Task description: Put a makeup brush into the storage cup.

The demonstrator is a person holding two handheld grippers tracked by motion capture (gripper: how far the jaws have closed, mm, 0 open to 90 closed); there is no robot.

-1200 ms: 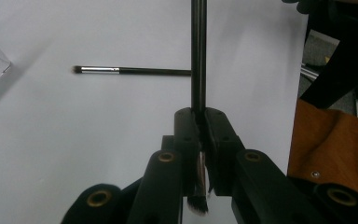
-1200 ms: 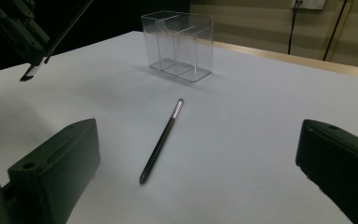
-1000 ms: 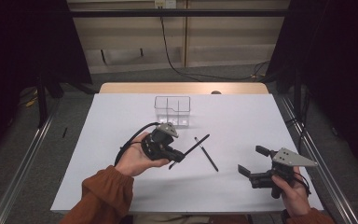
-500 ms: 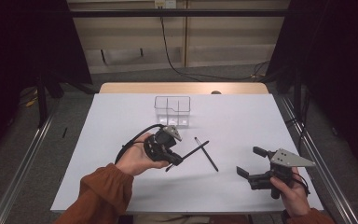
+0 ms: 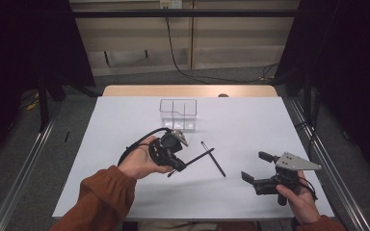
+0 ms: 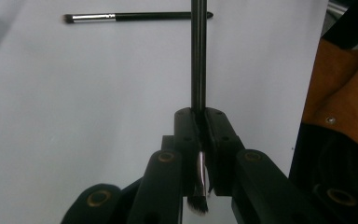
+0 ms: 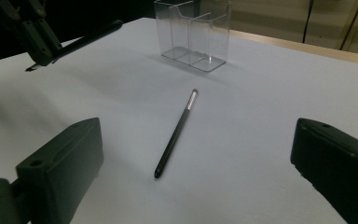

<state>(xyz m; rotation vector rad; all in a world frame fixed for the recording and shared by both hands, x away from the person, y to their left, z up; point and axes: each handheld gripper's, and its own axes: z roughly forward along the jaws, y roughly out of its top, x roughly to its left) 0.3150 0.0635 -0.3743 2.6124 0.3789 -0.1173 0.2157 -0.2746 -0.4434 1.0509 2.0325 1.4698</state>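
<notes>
Black, thin brush [image 6: 198,56] clamped in my left gripper [image 5: 177,163] near its bristles, above the counter [image 5: 250,120] | second brush [image 7: 176,132] lies before my right gripper [image 5: 260,171], jaws apart | I judge both light, stiff, roll-prone; grasp mid-handle | clear organizer [image 5: 178,114] beyond

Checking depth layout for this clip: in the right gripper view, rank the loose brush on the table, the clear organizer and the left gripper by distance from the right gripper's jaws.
1. The loose brush, lying on the table straight ahead between the jaws.
2. The left gripper, upper left, raised and shut on a second brush.
3. The clear organizer, at the far end, top centre.
</notes>
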